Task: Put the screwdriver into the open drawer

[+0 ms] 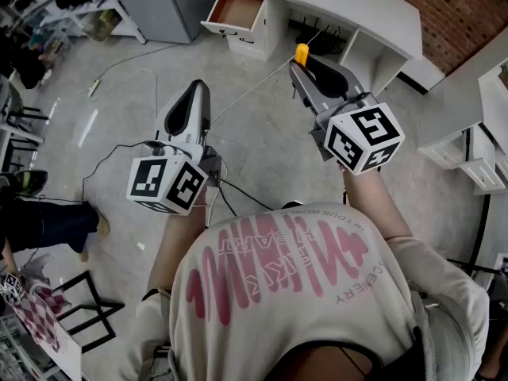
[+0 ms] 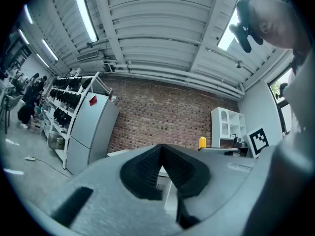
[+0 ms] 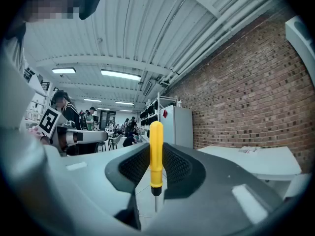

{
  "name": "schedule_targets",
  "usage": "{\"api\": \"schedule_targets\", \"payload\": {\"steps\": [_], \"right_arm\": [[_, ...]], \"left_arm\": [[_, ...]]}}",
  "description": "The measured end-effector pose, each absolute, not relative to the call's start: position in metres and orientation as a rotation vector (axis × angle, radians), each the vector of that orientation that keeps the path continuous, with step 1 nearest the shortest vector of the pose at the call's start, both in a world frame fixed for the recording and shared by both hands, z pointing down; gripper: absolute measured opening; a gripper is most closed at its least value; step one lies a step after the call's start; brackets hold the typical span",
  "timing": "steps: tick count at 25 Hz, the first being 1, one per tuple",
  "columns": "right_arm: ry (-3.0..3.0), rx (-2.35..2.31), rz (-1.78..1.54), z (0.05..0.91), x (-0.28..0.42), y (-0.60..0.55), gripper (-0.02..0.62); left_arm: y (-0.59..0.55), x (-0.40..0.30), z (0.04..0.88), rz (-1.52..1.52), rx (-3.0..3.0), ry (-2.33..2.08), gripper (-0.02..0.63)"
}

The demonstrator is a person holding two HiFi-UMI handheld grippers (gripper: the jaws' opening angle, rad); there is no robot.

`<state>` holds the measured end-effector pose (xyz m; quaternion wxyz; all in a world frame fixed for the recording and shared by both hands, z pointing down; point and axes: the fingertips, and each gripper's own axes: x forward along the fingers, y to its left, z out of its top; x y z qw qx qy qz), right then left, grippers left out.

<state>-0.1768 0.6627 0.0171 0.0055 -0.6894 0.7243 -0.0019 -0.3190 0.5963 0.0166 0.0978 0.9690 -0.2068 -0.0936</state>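
Observation:
A yellow-handled screwdriver [image 3: 156,154] stands upright between the pads of my right gripper [image 3: 156,157], its thin shaft pointing down; the jaws are shut on it. In the head view its yellow handle top [image 1: 302,53] pokes up from my right gripper [image 1: 305,68], held level in front of the white cabinet. The open drawer [image 1: 236,12], with a brownish inside, juts from that cabinet at the top, beyond and left of the right gripper. My left gripper [image 1: 197,94] is shut with nothing in it, its black pads [image 2: 147,166] meeting at the tips, lower and to the left.
A white counter [image 1: 349,6] runs along the brick wall [image 1: 460,6]. A grey fridge [image 2: 91,129] and shelving [image 2: 66,102] stand to the left. Cables [image 1: 119,153] trail across the grey floor. More white units [image 1: 476,141] stand at the right. People sit in the distance [image 3: 118,132].

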Motion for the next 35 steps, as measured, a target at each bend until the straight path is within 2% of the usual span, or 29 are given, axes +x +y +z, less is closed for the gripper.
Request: {"api": "schedule_targets", "payload": {"steps": [20, 28, 35], "right_arm": [[2.199, -2.162, -0.177, 0.047, -0.142, 0.640, 0.092], [2.235, -2.140, -0.212, 0.065, -0.088, 0.589, 0.092], [2.348, -2.042, -0.168, 0.041, -0.031, 0.510, 0.091]], "left_arm": [[0.574, -0.291, 0.037, -0.266, 2.842, -0.563, 0.003], [0.521, -0.246, 0.047, -0.297, 2.811, -0.646, 0.003], [0.460, -0.183, 0.028, -0.330, 2.798, -0.709, 0.003]]}}
